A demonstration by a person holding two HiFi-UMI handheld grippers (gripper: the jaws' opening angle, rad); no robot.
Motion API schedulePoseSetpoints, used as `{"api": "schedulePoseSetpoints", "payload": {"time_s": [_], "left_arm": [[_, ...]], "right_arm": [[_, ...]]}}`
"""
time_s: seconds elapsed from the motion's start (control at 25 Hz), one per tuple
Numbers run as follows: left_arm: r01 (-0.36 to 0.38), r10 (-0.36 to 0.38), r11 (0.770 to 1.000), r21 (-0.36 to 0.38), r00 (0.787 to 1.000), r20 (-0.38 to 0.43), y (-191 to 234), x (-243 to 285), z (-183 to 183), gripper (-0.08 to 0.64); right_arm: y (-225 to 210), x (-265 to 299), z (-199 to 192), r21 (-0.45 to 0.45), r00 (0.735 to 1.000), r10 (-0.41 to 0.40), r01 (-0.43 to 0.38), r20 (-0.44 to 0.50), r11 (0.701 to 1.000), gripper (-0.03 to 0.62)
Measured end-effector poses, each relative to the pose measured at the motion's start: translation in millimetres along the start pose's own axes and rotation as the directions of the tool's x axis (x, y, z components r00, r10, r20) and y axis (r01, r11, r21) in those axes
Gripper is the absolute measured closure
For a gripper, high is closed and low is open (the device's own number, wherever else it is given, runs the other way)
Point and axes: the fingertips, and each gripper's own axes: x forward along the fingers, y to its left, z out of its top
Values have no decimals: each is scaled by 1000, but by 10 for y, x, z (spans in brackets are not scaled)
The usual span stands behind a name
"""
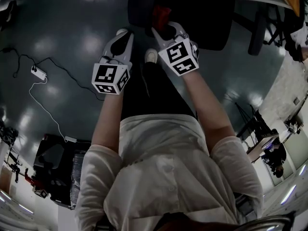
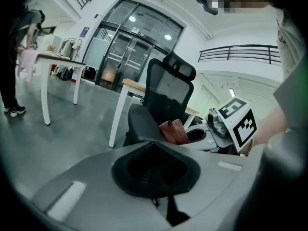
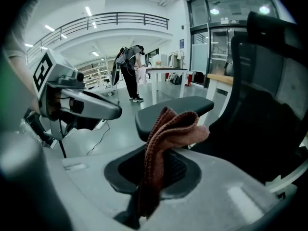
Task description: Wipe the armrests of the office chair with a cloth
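Looking down in the head view, we hold both grippers over the dark floor. The right gripper [image 1: 166, 32] carries the red cloth [image 1: 160, 14] up at the office chair [image 1: 202, 13], with the left gripper [image 1: 123, 35] just beside it. In the left gripper view, our jaws meet with nothing between them, and the cloth sits by the armrest [image 2: 142, 124]. In the right gripper view, the jaws pinch the folded cloth, with the armrest just behind it.
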Motion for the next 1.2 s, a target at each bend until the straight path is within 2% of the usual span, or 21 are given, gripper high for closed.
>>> {"api": "schedulePoseSetpoints", "payload": {"time_s": [0.28,0.4,0.64,0.92,1.04,1.2], "left_arm": [[-60,60,998,-36,998,25,-1,-240,-118,543],[-78,79,997,-26,996,31,50,-336,-129,543],[-135,138,990,-49,989,58,289,-509,-72,543],[-159,162,985,-63,986,46,553,-642,-58,543],[-159,162,985,-74,986,45,672,-630,-7,543],[-150,153,986,-77,987,38,778,-552,113,543]], "right_arm": [[547,20,-58,99,998,68,-68,-2,993,543],[619,91,26,131,997,73,-73,-2,989,543],[758,322,155,178,990,143,-139,-10,974,543],[850,527,410,230,993,121,-116,-10,966,543],[935,562,595,195,987,161,-159,6,968,543],[975,521,961,22,975,219,-220,19,975,543]]}}
